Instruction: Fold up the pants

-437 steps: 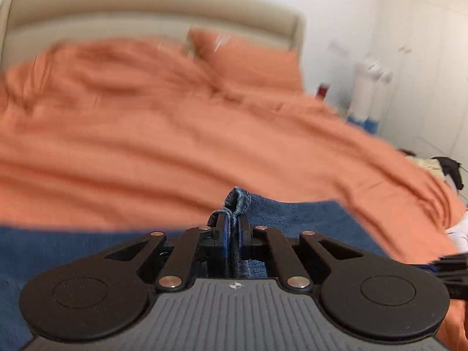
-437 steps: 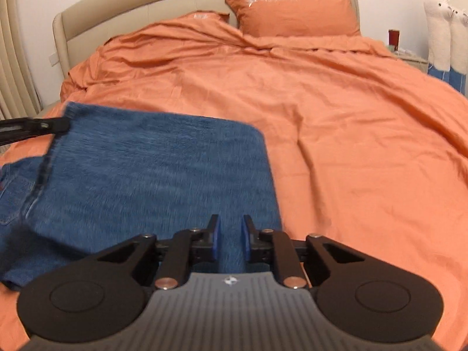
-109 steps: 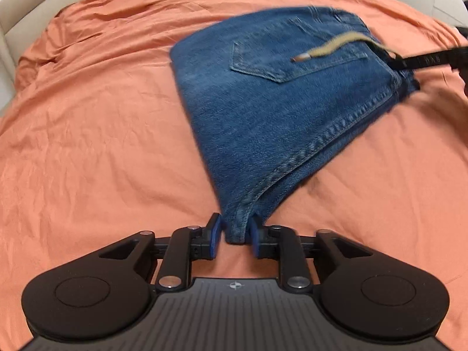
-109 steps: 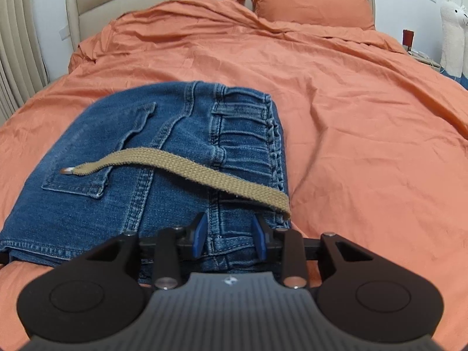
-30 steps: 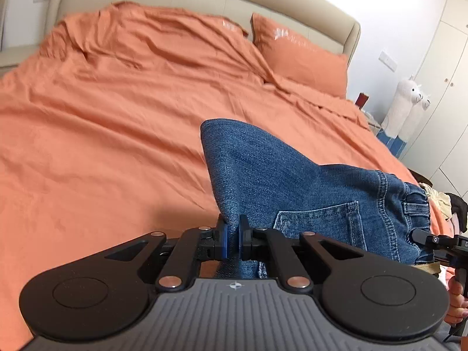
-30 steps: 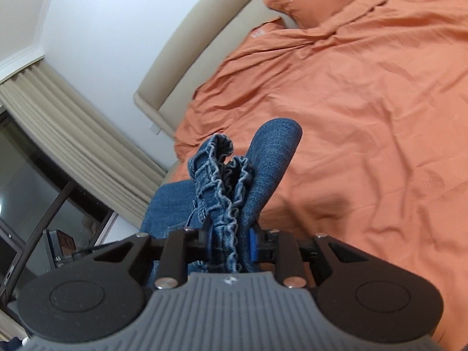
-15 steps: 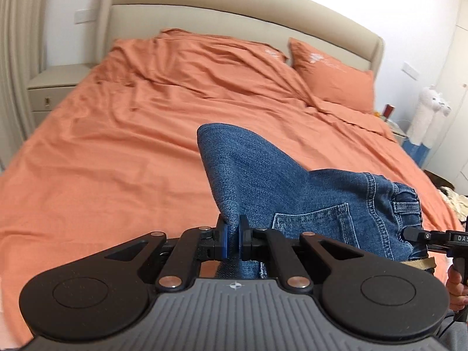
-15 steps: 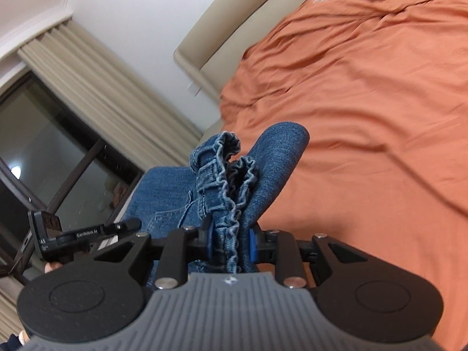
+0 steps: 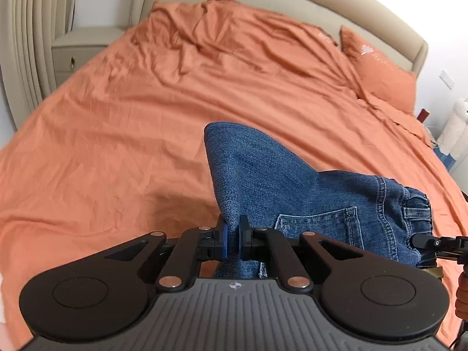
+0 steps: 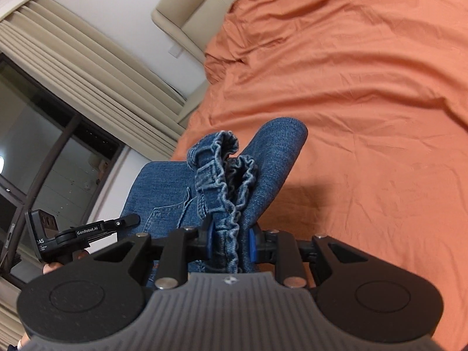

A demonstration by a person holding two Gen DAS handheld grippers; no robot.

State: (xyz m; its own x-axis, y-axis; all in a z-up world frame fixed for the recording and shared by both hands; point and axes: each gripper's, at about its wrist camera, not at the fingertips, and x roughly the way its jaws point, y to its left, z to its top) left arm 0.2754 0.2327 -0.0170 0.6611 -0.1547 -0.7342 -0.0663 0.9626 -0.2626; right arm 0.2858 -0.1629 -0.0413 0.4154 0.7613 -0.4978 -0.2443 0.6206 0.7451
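The folded blue jeans (image 9: 295, 187) hang in the air above the orange bed (image 9: 146, 122), held between both grippers. My left gripper (image 9: 232, 239) is shut on a folded denim edge beside the back pocket (image 9: 318, 228). My right gripper (image 10: 229, 244) is shut on the bunched elastic waistband (image 10: 222, 181) of the jeans (image 10: 272, 158). In the left wrist view the right gripper's fingers (image 9: 433, 241) show at the waistband on the far right. In the right wrist view the left gripper's fingers (image 10: 96, 228) show at lower left. A tan belt end (image 9: 433, 272) peeks below the jeans.
An orange pillow (image 9: 380, 70) lies by the beige headboard (image 9: 292, 8). A beige nightstand (image 9: 76, 49) and curtains (image 10: 87, 67) stand left of the bed, with a dark window (image 10: 44, 134) behind. A white plush toy (image 9: 456, 128) stands at far right.
Both grippers have swung left with the jeans still held up; the views now take in more of the nightstand, curtains and window. Neither grip has changed.
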